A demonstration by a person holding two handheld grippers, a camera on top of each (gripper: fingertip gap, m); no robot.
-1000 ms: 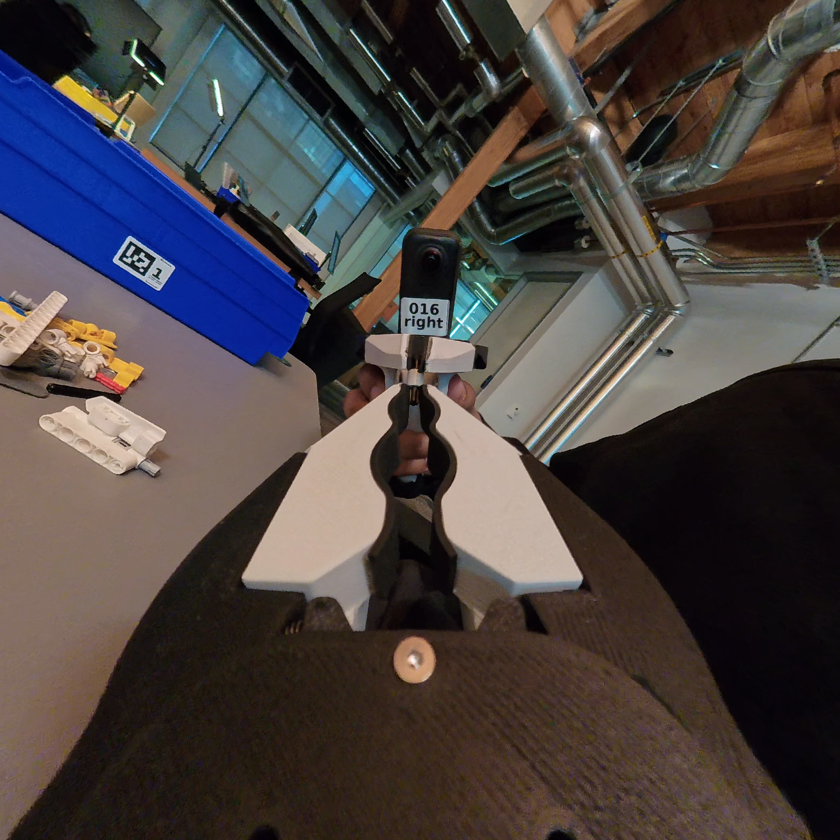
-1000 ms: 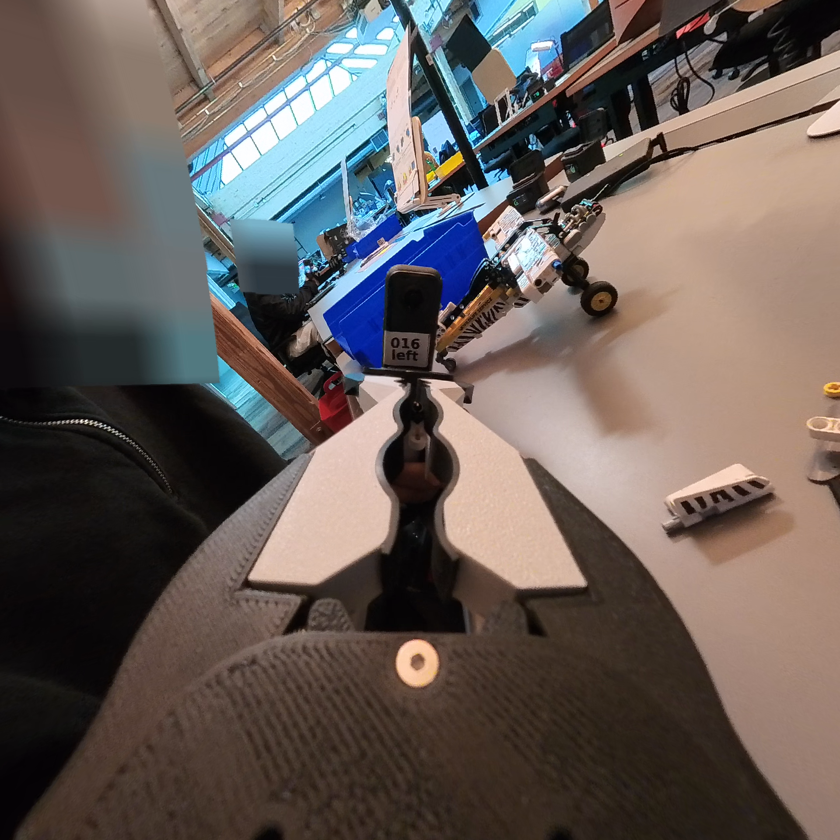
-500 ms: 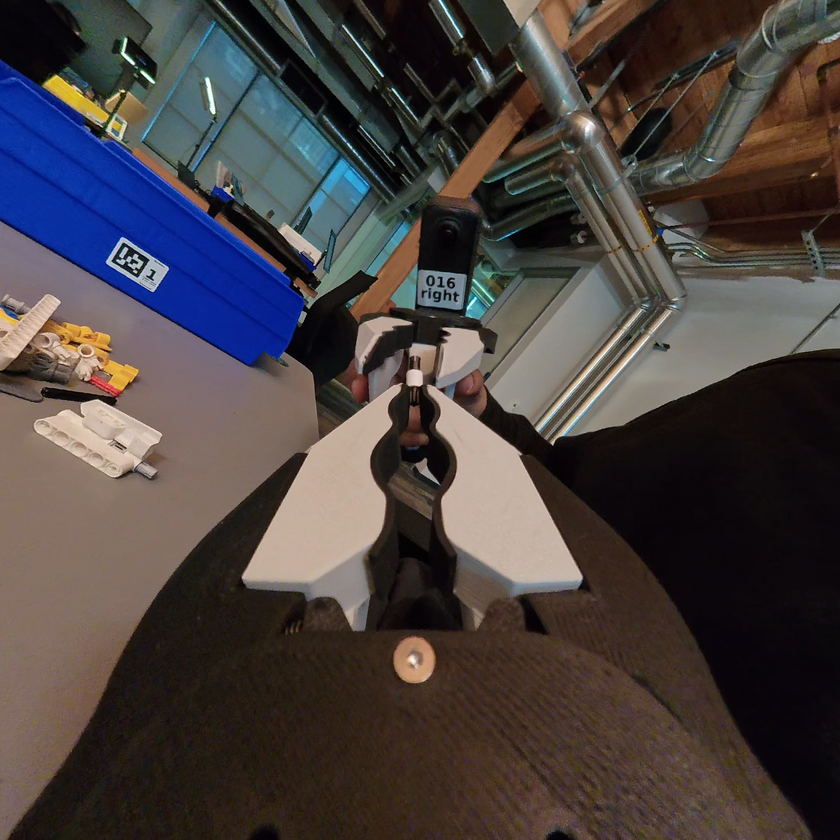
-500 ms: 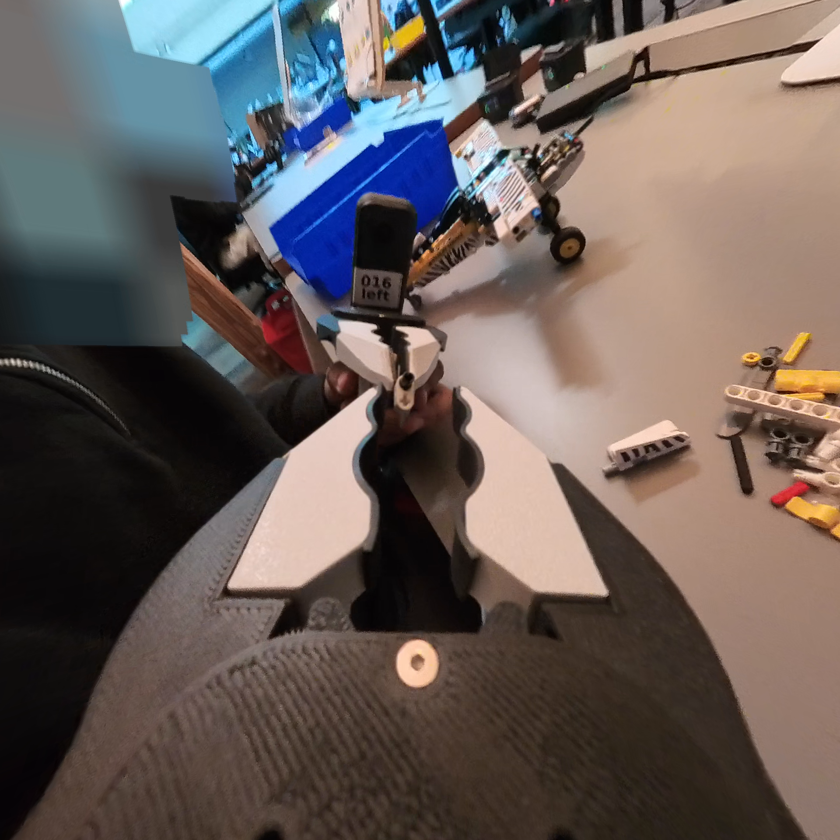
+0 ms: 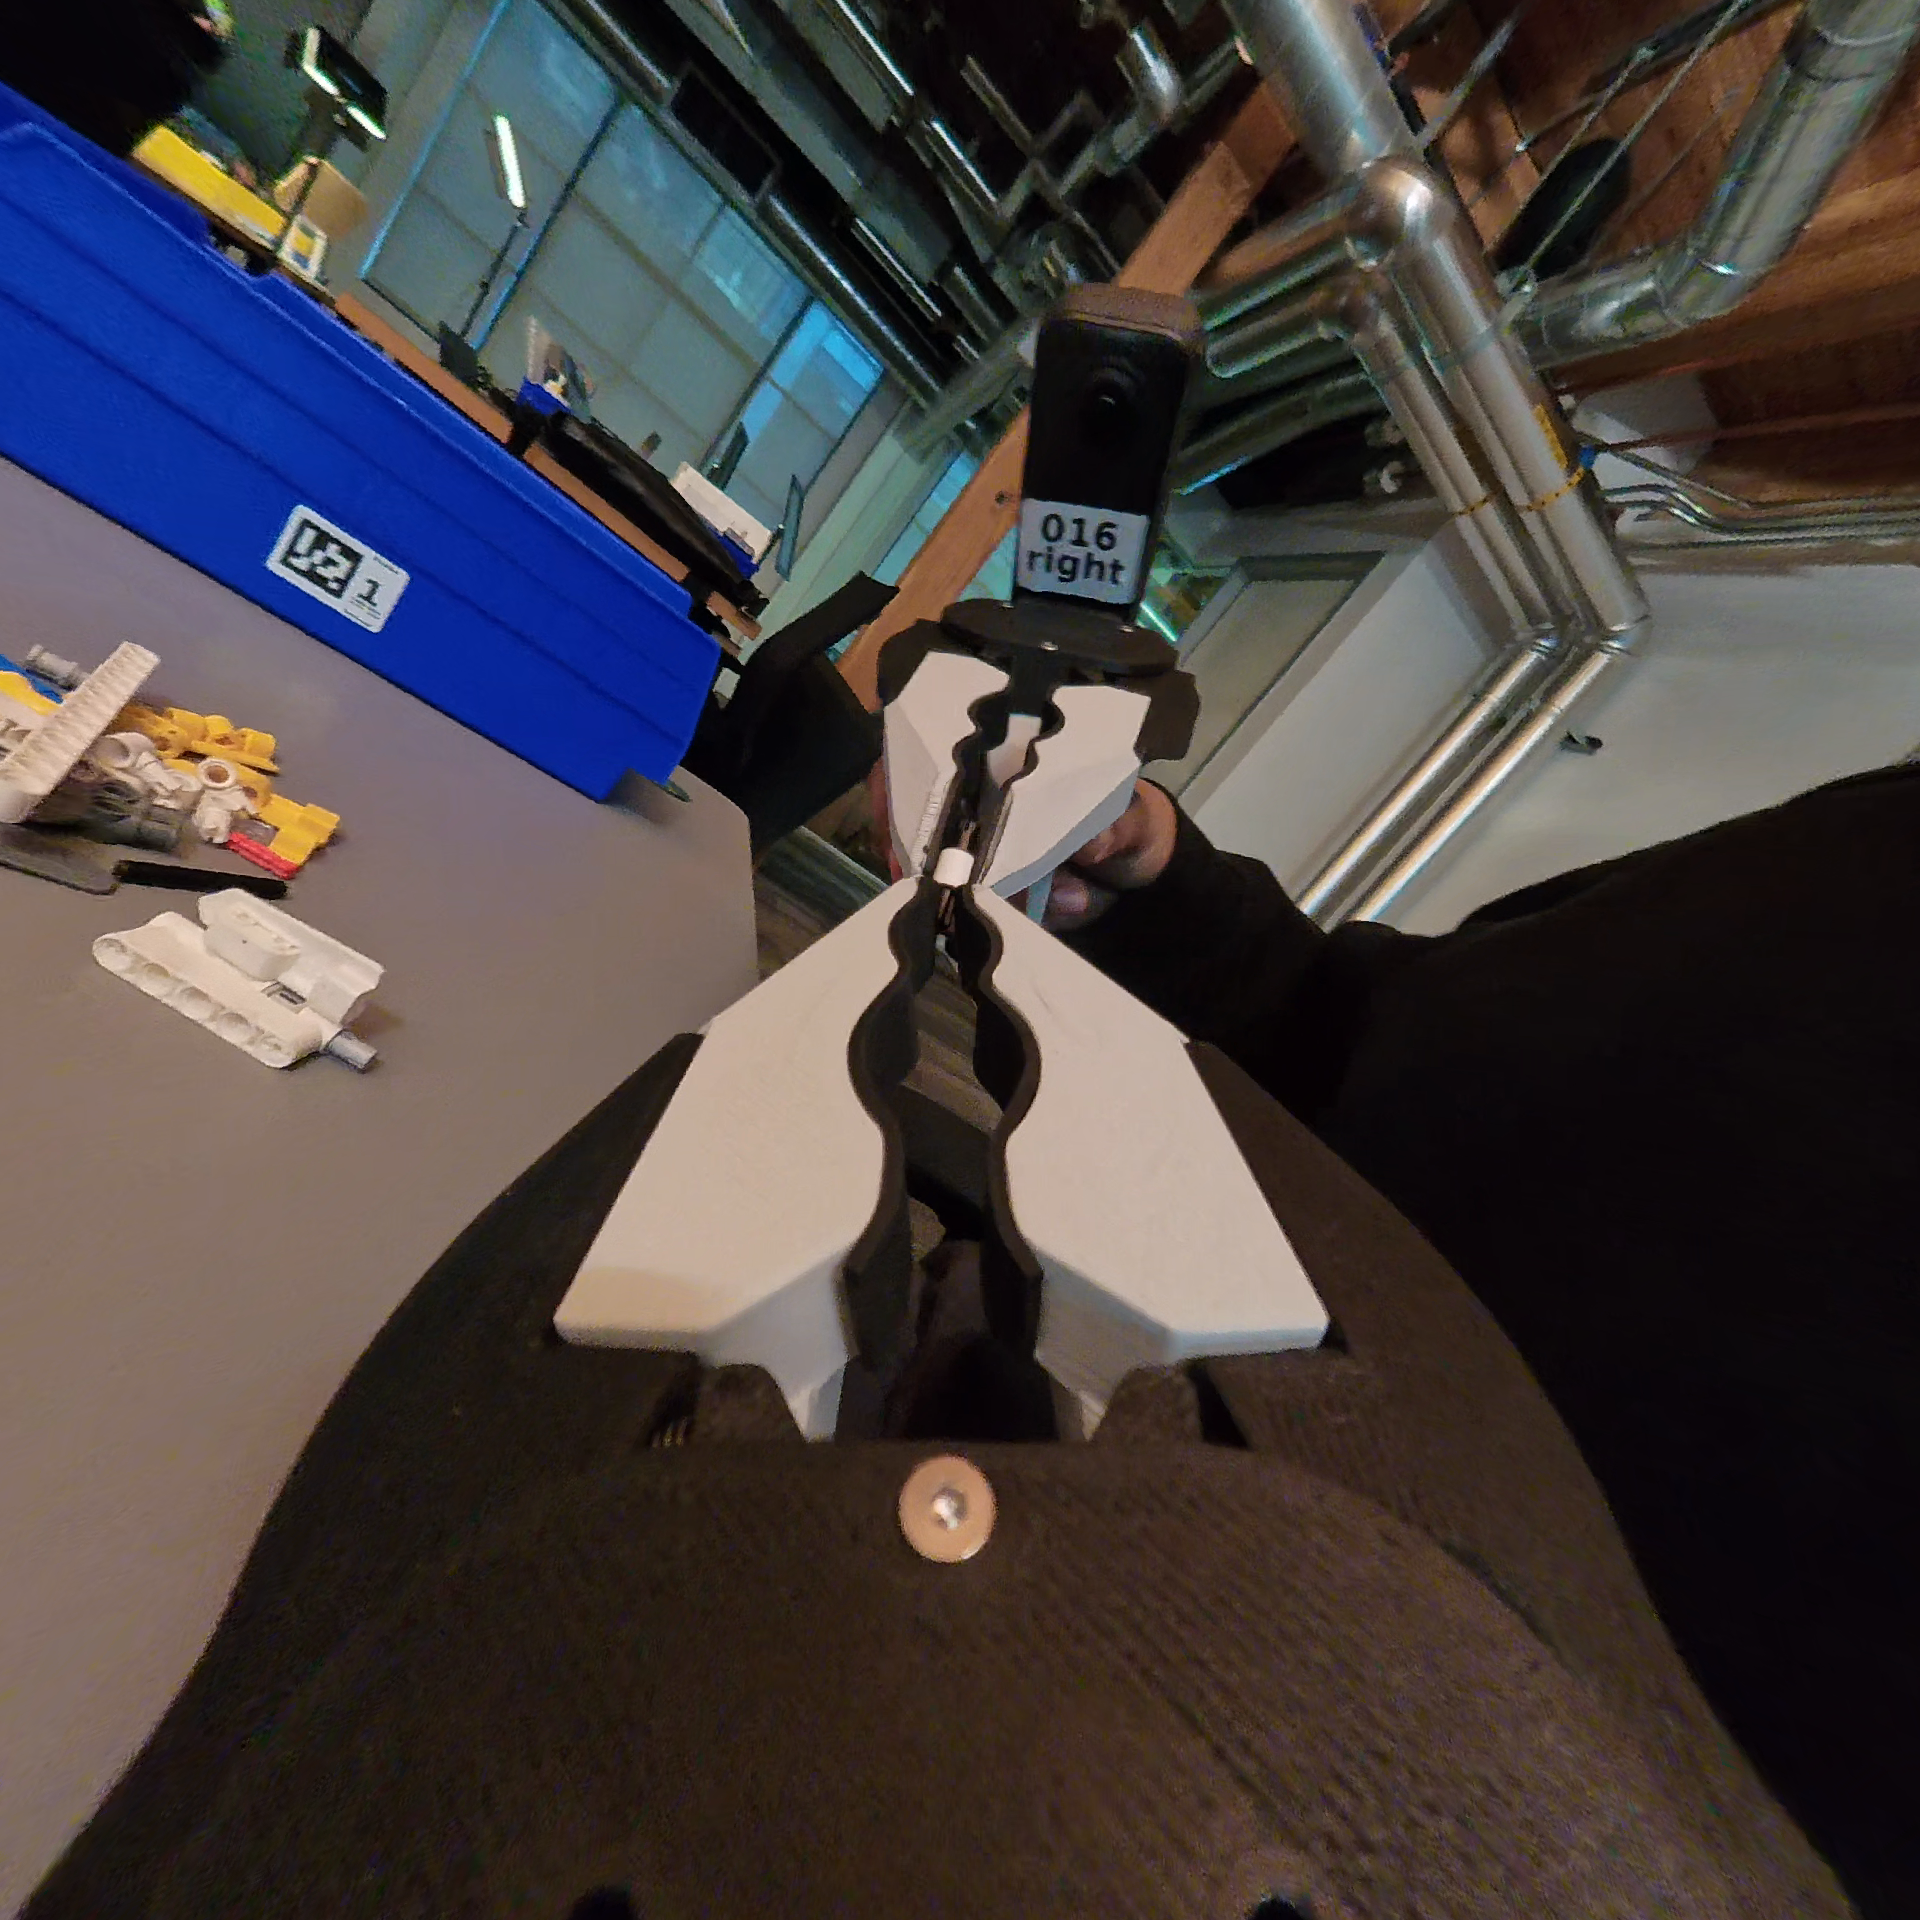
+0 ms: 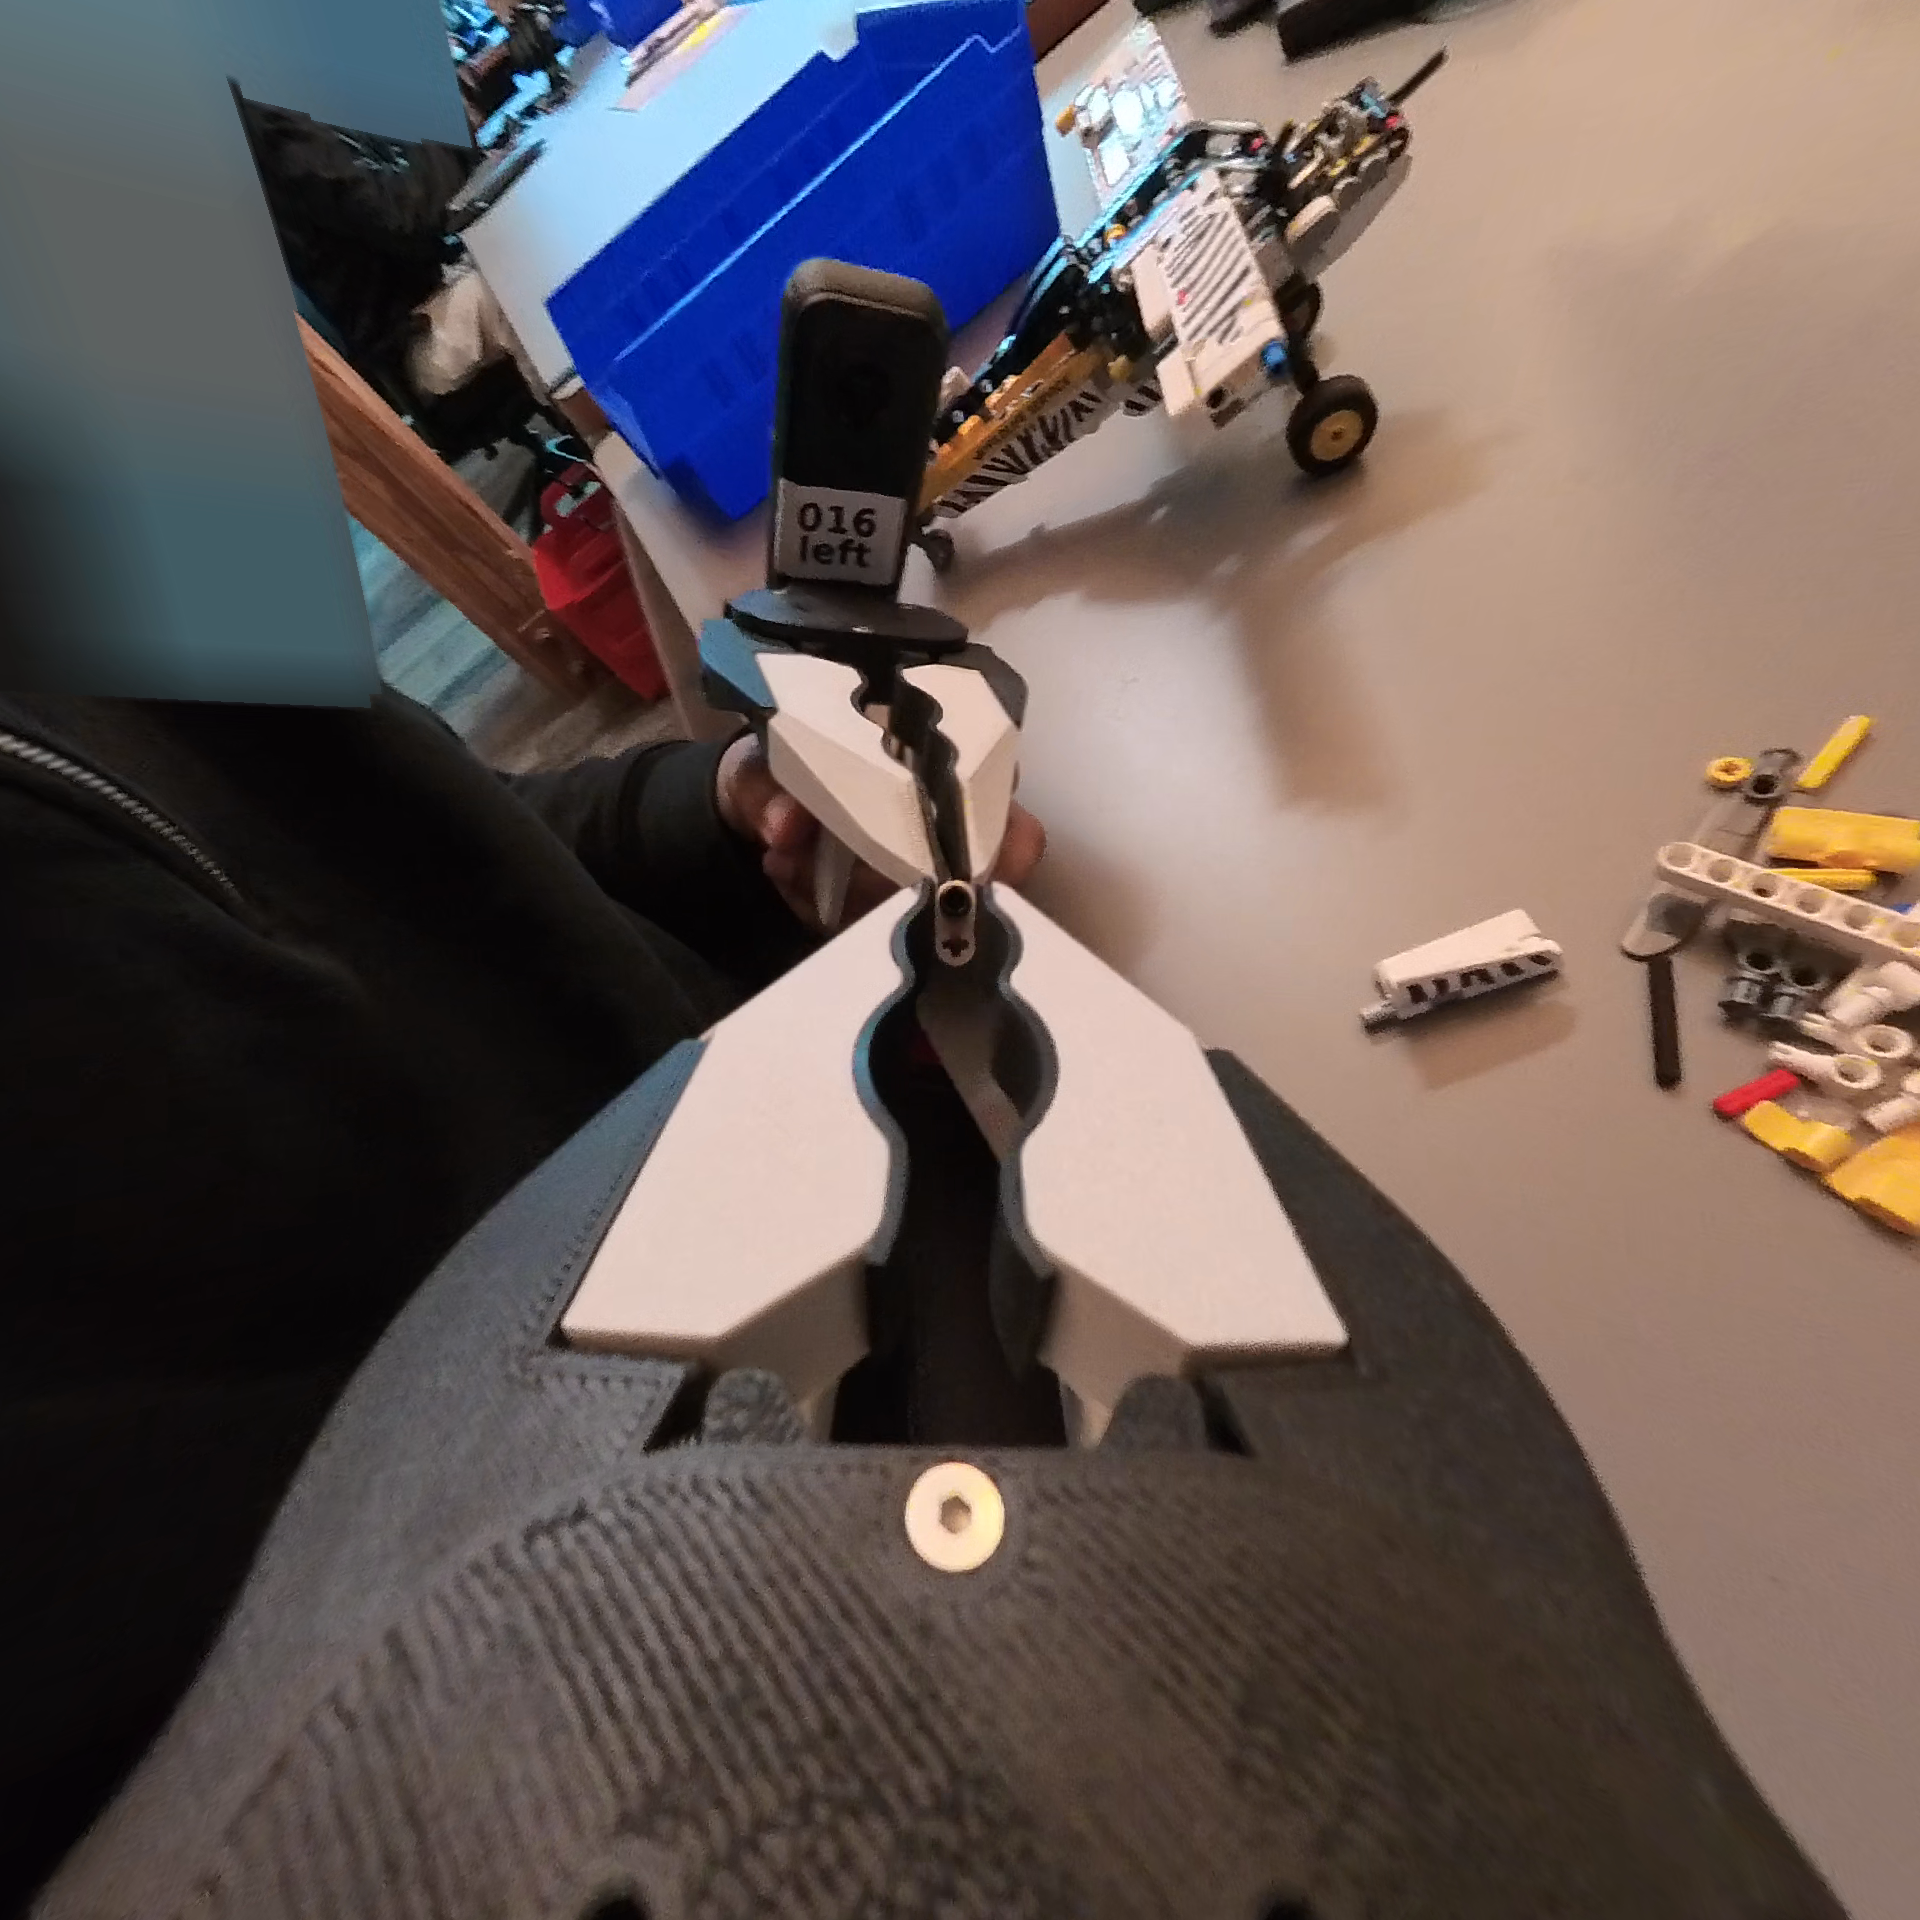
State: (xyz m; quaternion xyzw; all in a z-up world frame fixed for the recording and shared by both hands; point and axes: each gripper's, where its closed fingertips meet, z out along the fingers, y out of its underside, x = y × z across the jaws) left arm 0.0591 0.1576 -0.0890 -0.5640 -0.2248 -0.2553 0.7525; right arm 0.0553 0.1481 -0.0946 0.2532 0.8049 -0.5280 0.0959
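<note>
Two grippers meet tip to tip, held off the near edge of the grey table [image 6: 1403, 644]. The right gripper [image 6: 951, 906] has its fingers drawn in on a small white connector [image 6: 953, 923], a short piece with a round hole above a cross-shaped one; both pads lie against its sides. The left gripper [image 5: 941, 896] faces it, its fingers closed on what looks like a thin dark stem [image 5: 947, 915] that runs to the connector, so the piece sits just past its tips. A hand [image 6: 790, 831] shows behind the left gripper.

To the right of the right gripper, well apart, a white panel piece [image 6: 1465, 966] lies flat. Farther right is a loose pile of yellow, white and grey parts [image 6: 1818, 997]. Ahead and to the right stands a striped wheeled model [image 6: 1195, 301], with a blue bin [image 6: 821, 260] just beside it.
</note>
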